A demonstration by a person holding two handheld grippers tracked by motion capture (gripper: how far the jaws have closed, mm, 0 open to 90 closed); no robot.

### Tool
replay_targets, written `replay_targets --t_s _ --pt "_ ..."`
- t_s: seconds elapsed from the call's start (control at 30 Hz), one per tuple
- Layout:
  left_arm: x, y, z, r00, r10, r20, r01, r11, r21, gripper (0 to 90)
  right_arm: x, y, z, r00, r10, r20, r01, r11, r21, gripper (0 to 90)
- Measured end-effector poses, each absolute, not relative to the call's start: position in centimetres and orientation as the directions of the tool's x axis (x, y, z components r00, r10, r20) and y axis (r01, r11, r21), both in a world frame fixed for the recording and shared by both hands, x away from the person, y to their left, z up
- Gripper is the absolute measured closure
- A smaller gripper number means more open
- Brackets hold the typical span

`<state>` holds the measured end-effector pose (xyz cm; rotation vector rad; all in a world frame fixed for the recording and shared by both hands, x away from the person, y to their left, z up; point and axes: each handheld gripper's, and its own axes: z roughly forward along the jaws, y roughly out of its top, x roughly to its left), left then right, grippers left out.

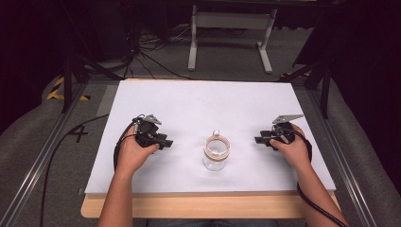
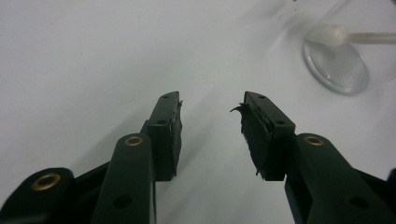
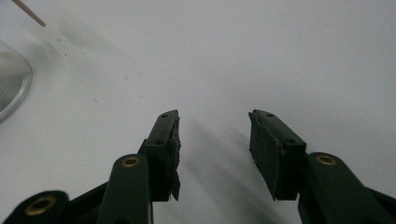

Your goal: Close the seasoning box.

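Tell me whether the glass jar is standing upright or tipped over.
Upright. In the high view the jar stands on the white table with its open, tan-banded mouth facing up, between the left claw and the right claw.

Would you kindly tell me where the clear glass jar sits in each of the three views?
High view: the glass jar stands at centre, between the two hand-held grippers.
Left gripper view: upper right, its round base visible.
Right gripper view: at the left edge, cut off.
Shared landmark: the white table surface.
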<state>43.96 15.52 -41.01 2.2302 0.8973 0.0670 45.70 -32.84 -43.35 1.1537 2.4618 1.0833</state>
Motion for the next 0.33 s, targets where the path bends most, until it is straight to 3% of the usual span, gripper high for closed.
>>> replay_targets --t_s 0.33 --pt "43.88 15.37 -40.74 0.749 0.631 -0.202 0.583 -0.482 0.654 56.3 45.33 -32.85 -42.74 -0.674 0.729 0.117 0.563 0.406 0.719 51.9"
